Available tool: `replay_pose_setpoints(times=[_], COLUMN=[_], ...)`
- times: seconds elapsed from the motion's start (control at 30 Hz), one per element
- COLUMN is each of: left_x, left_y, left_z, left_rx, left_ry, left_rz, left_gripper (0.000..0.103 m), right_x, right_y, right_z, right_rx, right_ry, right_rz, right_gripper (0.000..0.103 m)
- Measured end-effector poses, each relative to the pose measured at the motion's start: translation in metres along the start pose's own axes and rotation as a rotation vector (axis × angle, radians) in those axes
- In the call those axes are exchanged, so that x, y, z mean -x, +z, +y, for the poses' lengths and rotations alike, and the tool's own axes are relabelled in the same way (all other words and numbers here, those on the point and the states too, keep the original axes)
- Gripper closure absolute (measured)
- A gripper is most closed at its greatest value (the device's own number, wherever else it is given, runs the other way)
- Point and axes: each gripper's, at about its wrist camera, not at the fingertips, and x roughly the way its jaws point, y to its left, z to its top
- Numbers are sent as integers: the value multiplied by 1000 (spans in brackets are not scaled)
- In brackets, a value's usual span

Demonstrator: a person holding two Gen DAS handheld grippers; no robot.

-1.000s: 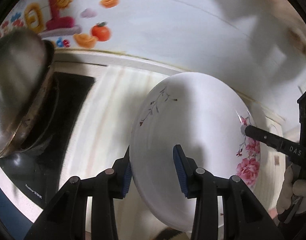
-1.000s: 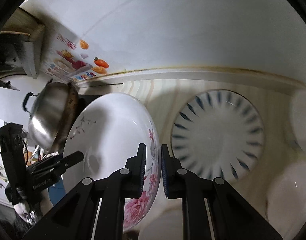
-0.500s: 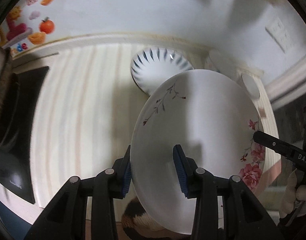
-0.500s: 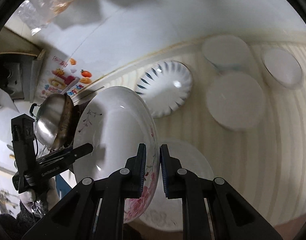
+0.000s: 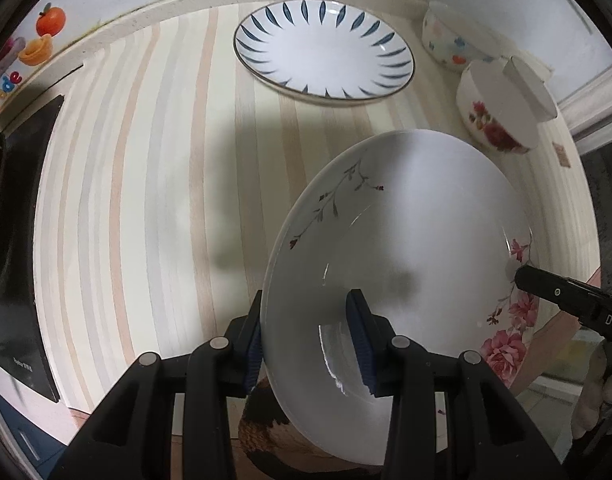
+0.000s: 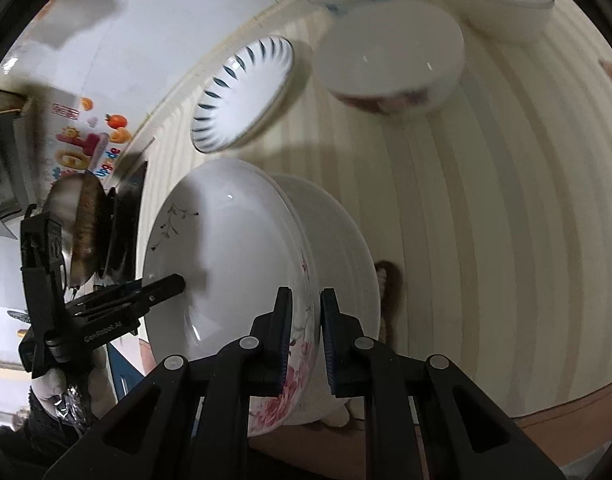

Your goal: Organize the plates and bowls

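A large white plate (image 5: pixel 406 220) with pink roses and a thin twig pattern hangs tilted above the striped counter (image 5: pixel 146 200). My left gripper (image 5: pixel 306 320) is shut on its near rim, one blue pad on each face. My right gripper (image 6: pixel 306 304) is shut on the opposite rim, by the roses. Each gripper shows in the other's view: the right gripper's finger (image 5: pixel 546 288) at the rose edge, the left gripper's finger (image 6: pixel 162 286) at the plain edge. Right under the held plate (image 6: pixel 226 248) lies a second white plate (image 6: pixel 338 248) on the counter.
A plate with blue petal marks (image 5: pixel 324 46) lies at the back by the wall. Right of it stand a dotted bowl (image 5: pixel 446 36) and a rose-patterned bowl (image 5: pixel 502 112). A black cooktop (image 5: pixel 14 240) with a steel pot (image 6: pixel 82 232) is at the left.
Both grippers carried the plate right along the counter and lower. The pot slid out of the left view, the bowls came in, and the second white plate now lies beneath.
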Motion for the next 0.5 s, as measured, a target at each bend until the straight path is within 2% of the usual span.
replay_pose_setpoints(times=[0.5], left_x=[-20], left_y=[-2], left_z=[-9], left_rx=[-32], left_ry=[55], left_rz=[70], left_gripper=[67], right_x=[-20], right_y=[5], right_z=[-2], right_rx=[11], right_ry=[-43], right_rz=[48], right_gripper=[87])
